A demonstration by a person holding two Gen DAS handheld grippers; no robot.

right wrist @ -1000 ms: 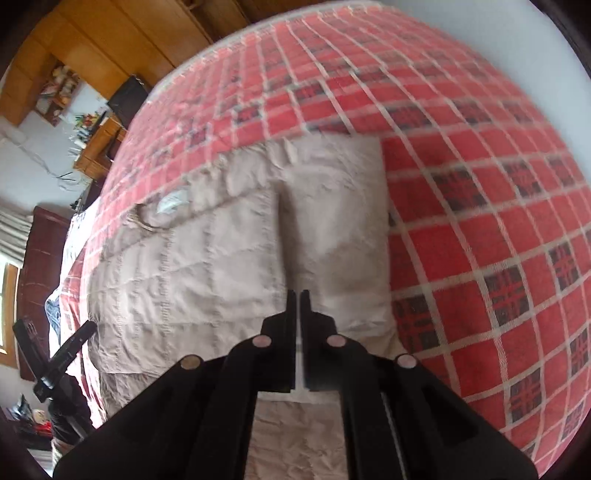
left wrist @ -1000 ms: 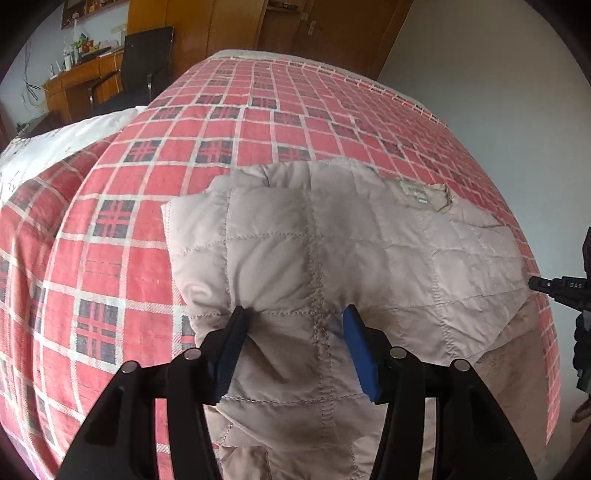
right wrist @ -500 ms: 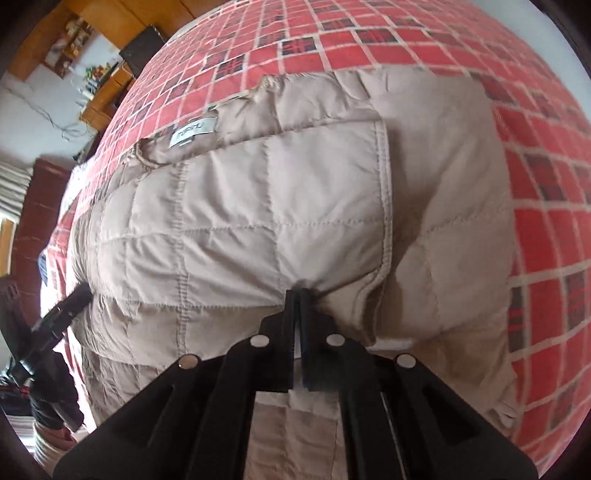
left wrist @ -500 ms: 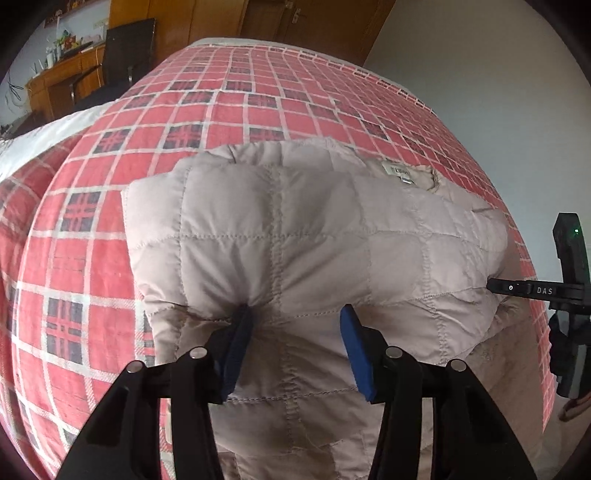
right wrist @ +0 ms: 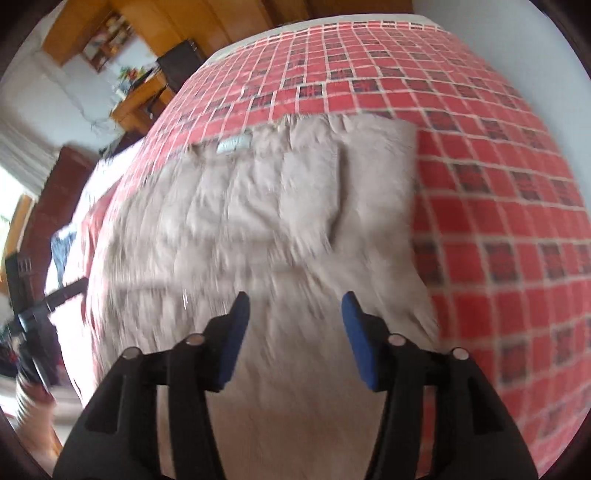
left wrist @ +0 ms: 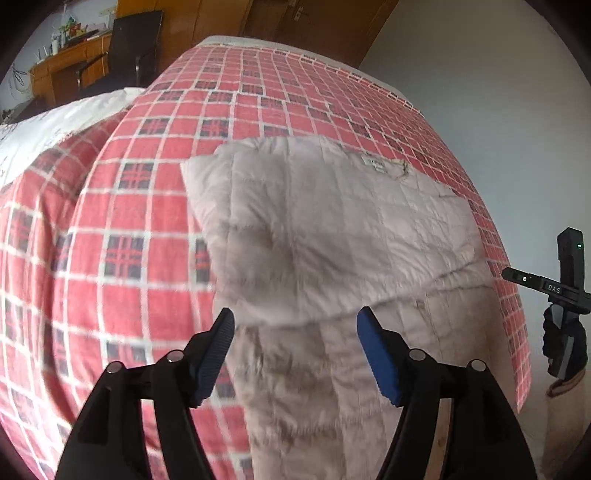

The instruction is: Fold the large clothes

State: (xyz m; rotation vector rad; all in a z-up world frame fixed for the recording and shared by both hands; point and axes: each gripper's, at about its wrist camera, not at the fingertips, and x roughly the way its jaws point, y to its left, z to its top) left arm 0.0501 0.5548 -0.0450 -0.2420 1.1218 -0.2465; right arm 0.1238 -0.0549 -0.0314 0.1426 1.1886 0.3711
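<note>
Bed point(left wrist: 155, 206) fills most of both views, red plaid cover with dark check squares, running from the bottom edge up to the top centre. On it lies the beige quilted jacket point(left wrist: 332, 221), centre of the left wrist frame, its lower part hanging off the near edge toward the bottom of the frame. I see the upper half folded over on itself, with a soft fold edge crossing just above my jaws. Same jacket sits centre-left in the right wrist frame, blurred by motion.

White bedding point(left wrist: 55, 122) sits upper left in the left wrist frame, beside the plaid. Wooden desk point(left wrist: 62, 74) and black chair point(left wrist: 136, 40) are at the top left, wooden doors point(left wrist: 295, 22) top centre, and pale wall point(left wrist: 480, 92) upper right.

My left gripper point(left wrist: 295, 325) sits bottom centre, jaws spread wide, blue pads either side of the fold edge, nothing clamped. My right gripper point(right wrist: 295, 314) sits bottom centre of its own frame, jaws also spread apart over the jacket, gripping nothing. The right gripper also shows at the right edge of the left wrist frame, beyond the jacket's side.

Small white label point(left wrist: 373, 163) at the collar, upper centre-right of the left wrist frame; text too small to read.
</note>
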